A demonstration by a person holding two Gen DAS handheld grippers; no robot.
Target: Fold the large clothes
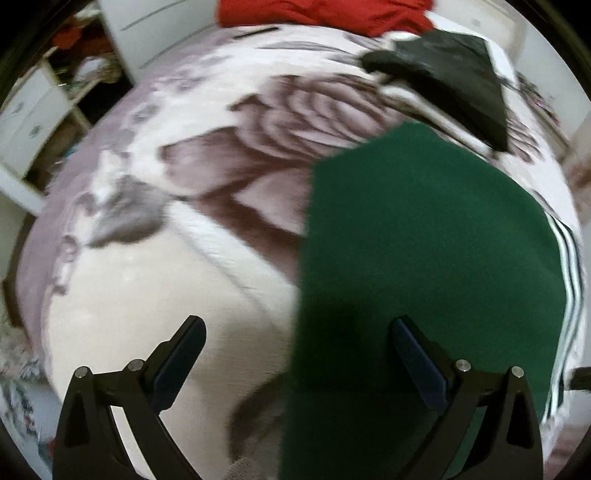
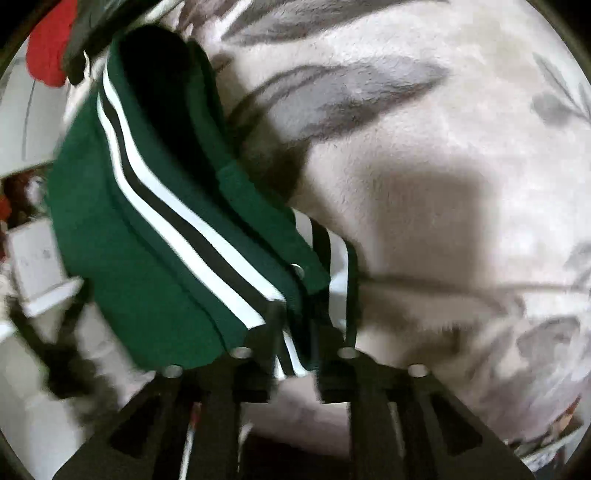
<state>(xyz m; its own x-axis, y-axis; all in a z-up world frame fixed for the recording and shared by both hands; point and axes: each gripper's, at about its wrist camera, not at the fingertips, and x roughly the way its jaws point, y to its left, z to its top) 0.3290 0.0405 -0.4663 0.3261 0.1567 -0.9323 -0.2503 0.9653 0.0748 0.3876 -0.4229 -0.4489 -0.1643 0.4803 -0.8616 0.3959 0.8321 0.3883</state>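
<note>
White furniture [image 1: 33, 110] stands at the far left beside a bed whose floral blanket [image 1: 147, 288] fills most of both views. Above it the left gripper [image 1: 297, 354] hovers with jaws wide apart, nothing between them. To its right the green garment [image 1: 424, 240] with white and black stripes lies on the blanket. Beyond it sit a black garment [image 1: 454, 74] and a red cloth [image 1: 325, 13]. Farthest right, the right gripper [image 2: 299, 332] has its jaws clamped on the green garment's striped edge.

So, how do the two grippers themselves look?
Both are black. The left gripper has two angular fingers with dark blue pads on the inner faces, silver pins and triangular cut-outs. The right gripper is blurred, but shows the same black frame, pins and cut-outs.
</note>
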